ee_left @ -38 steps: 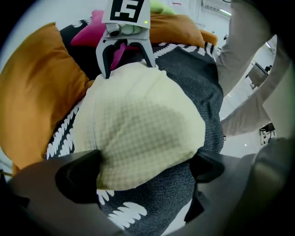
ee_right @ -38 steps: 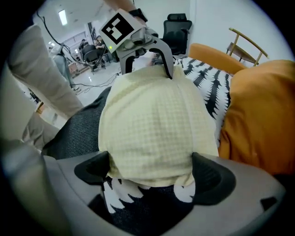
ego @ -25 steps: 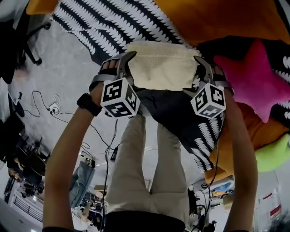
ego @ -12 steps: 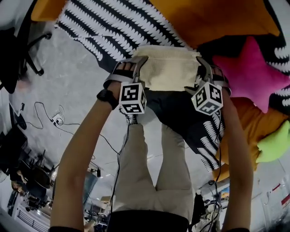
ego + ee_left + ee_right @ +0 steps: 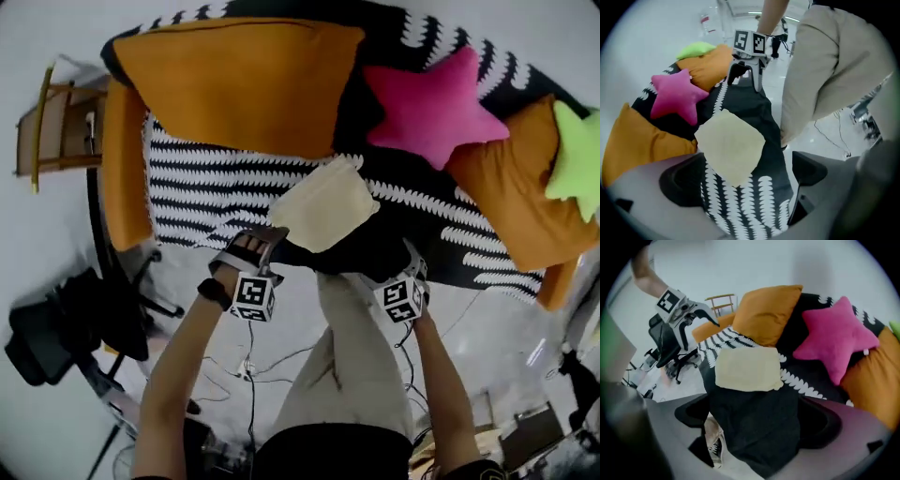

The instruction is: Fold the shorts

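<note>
Fold looks done: shorts point(image 5: 323, 203) lie compact near the front edge of the cover point(image 5: 202, 183). My left gripper point(image 5: 264, 240) and right gripper point(image 5: 406, 262) are both spread, empty. Next, probably just pull clear.

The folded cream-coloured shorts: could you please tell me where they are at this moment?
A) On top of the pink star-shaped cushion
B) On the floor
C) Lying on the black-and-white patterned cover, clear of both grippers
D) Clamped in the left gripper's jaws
C: the folded cream-coloured shorts lie on the black-and-white patterned cover, while the left gripper and right gripper both show jaws apart with the shorts beyond them.
</note>
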The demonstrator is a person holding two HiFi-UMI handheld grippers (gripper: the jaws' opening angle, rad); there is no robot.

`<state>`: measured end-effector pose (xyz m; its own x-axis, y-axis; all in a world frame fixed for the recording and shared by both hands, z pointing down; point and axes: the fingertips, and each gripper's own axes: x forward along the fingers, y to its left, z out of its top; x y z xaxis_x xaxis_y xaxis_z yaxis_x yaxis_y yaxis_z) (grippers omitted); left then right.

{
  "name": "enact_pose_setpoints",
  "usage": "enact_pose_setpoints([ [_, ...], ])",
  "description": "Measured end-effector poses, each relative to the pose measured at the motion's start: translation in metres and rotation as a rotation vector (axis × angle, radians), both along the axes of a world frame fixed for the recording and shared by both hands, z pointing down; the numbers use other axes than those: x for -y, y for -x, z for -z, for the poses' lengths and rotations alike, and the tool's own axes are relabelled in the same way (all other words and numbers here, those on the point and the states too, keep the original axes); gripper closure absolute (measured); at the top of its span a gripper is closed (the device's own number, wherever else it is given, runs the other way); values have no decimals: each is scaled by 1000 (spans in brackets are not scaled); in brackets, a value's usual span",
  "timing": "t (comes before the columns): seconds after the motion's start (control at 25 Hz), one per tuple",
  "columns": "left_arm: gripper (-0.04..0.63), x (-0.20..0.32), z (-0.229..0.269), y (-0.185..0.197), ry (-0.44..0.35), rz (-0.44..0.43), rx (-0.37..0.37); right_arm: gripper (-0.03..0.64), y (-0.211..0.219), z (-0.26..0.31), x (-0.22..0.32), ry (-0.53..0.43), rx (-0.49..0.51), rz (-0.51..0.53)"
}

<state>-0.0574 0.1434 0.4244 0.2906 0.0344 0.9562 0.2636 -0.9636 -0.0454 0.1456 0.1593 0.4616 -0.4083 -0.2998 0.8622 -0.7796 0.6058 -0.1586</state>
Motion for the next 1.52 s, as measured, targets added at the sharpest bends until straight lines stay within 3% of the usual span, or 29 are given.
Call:
enact_pose_setpoints([
  [0.12, 17, 53, -23, -42, -7, -93, 7, 18, -22, -27, -2, 36, -34, -42],
  [0.24, 17, 88, -51, -58, 5, -261, 60, 18, -4, -46, -8, 73, -41, -119],
  [0.32, 17, 103, -65, -72, 5, -337, 67, 17, 9, -52, -2, 57, -45, -114],
  [0.48, 17, 103, -89, -96, 18, -511, 71, 17, 28, -65, 20, 0, -62, -52],
  [0.64, 17, 85, -125, -91, 42, -649, 94, 17, 47, -90, 35, -6, -76, -49],
  [0.88, 17, 98, -183, -66, 64, -690, 39, 17, 78, -148, 61, 22, -120, -79],
  [1.12, 17, 110, -179, -76, 155, -710, -87, 17, 75, -154, 74, 14, -91, -70],
  [1.28, 21, 100, -181, -80, 178, -709, -97, 18, 69, -154, 64, 15, -105, -71],
  [1.44, 133, 101, -175, -79, 178, -691, -93, 85, 70, -147, 57, -7, -87, -80],
  [1.52, 214, 107, -172, -77, 164, -666, -100, 202, 69, -141, 58, -7, -82, -90],
])
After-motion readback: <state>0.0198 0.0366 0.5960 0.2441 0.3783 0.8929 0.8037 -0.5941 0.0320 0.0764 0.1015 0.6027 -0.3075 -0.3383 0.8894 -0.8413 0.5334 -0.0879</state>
